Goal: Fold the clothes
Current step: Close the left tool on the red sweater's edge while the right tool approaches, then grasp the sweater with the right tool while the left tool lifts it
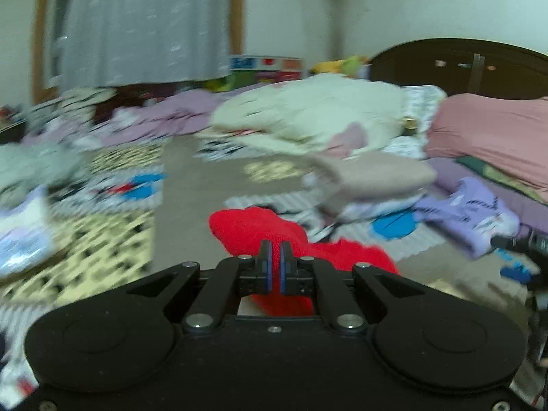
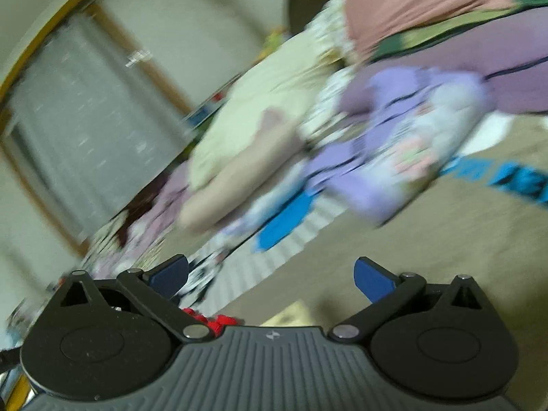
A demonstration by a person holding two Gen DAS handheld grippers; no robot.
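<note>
A fuzzy red garment (image 1: pixel 260 229) lies bunched on the beige bed surface (image 1: pixel 191 205) and runs under my left gripper (image 1: pixel 275 257). Its blue pads stand almost together, with red cloth showing in the narrow gap, so it looks shut on the garment. My right gripper (image 2: pixel 270 274) is open wide with nothing between its blue fingertips (image 2: pixel 371 279), held tilted above the bed surface (image 2: pixel 445 239). A scrap of the red garment (image 2: pixel 214 322) shows just under its left arm. Both views are blurred by motion.
Loose clothes crowd the bed: a lilac printed top (image 1: pixel 469 212), a beige folded piece (image 1: pixel 373 178), a cream heap (image 1: pixel 308 113), a pink bundle (image 1: pixel 493 130) and patterned pieces on the left (image 1: pixel 85 239). A grey curtain (image 1: pixel 144 24) and a dark headboard (image 1: pixel 455 65) stand behind.
</note>
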